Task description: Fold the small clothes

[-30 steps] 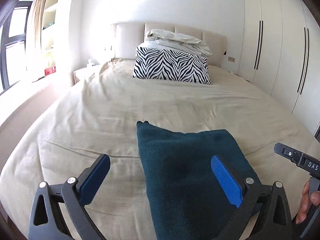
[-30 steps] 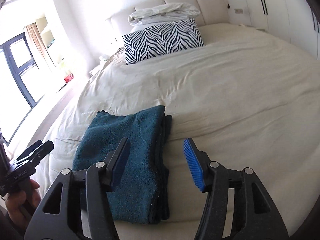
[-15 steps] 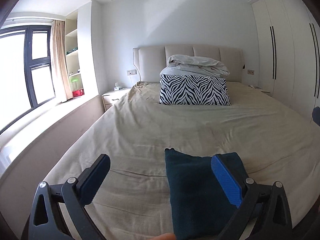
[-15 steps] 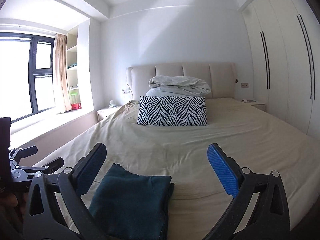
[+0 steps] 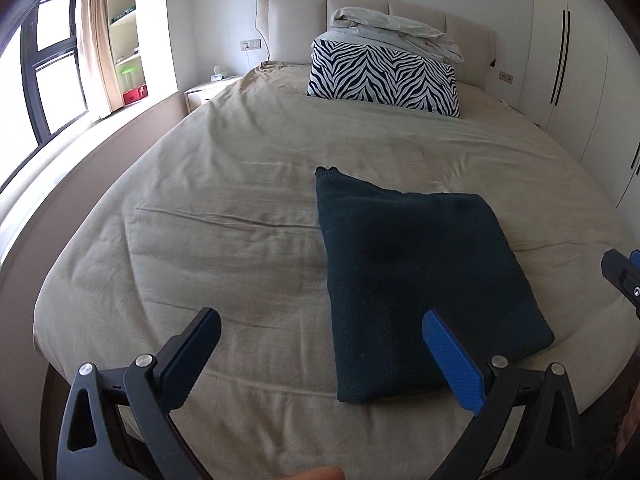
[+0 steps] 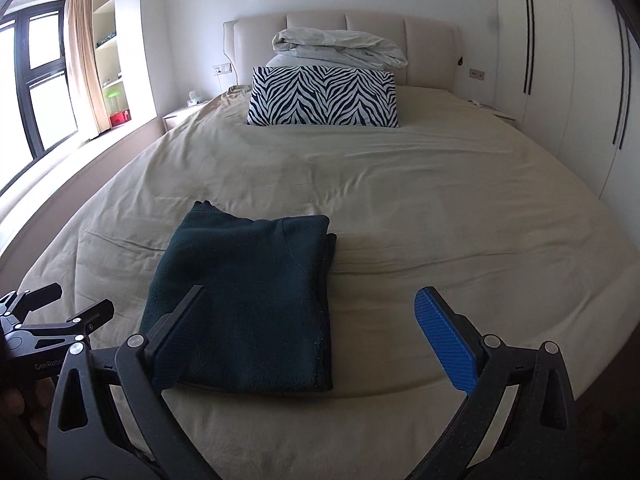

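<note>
A dark teal garment [image 5: 416, 280] lies folded into a flat rectangle near the foot of the beige bed [image 5: 240, 208]; it also shows in the right wrist view [image 6: 248, 300]. My left gripper [image 5: 320, 340] is open and empty, held above the bed's front edge, just short of the garment's near left corner. My right gripper [image 6: 312, 320] is open and empty, held above the garment's near right edge. The right gripper's tip shows at the far right of the left wrist view [image 5: 624, 280]. The left gripper shows at the lower left of the right wrist view [image 6: 44, 320].
A zebra-print pillow [image 6: 322, 96] with a crumpled white duvet [image 6: 340, 46] on top stands at the padded headboard. A window [image 6: 40, 80] and a ledge run along the left. White wardrobes [image 6: 560, 60] line the right wall. A nightstand [image 5: 208, 92] stands far left.
Both grippers pulled back and tipped up from the garment, then tipped down again a little; both stayed open. The folded garment has not moved.
</note>
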`<state>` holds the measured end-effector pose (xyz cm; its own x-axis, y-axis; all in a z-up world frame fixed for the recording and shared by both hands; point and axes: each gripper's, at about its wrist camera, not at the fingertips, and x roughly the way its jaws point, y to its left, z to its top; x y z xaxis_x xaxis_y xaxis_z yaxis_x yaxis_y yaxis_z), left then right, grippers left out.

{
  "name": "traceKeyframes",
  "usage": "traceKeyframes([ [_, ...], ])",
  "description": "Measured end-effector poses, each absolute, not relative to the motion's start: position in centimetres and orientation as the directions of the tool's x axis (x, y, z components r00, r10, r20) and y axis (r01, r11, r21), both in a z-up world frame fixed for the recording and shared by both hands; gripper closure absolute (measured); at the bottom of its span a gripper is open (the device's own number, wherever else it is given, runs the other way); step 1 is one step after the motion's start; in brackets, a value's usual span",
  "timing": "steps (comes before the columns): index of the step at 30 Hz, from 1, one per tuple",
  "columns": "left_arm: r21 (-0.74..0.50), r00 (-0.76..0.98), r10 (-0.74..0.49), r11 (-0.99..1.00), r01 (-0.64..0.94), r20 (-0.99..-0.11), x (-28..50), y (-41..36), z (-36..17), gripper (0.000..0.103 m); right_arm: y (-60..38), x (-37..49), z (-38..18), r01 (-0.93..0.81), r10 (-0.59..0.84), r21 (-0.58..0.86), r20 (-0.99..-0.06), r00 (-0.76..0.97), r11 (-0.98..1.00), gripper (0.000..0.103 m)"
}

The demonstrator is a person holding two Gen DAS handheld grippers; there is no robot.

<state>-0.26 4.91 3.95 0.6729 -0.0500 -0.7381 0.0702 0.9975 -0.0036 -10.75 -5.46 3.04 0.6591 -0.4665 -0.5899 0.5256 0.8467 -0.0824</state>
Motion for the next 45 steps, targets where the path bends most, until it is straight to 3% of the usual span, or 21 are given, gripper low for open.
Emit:
traceKeyframes([
  [23,-0.014,0.644,-0.050,0.998,0.061,-0.764,0.2,5.4,2.7,0.000,-6.2,-9.3,0.2,0.535,-0.435,-0.083,-0.692,0.576,0.841,0.000],
  [45,-0.014,0.643,-0.050,0.998,0.060,-0.764,0.1,5.4,2.7,0.000,-6.3,-8.7,-0.8,0.549,-0.436,-0.083,-0.710,0.553,0.832,0.000],
])
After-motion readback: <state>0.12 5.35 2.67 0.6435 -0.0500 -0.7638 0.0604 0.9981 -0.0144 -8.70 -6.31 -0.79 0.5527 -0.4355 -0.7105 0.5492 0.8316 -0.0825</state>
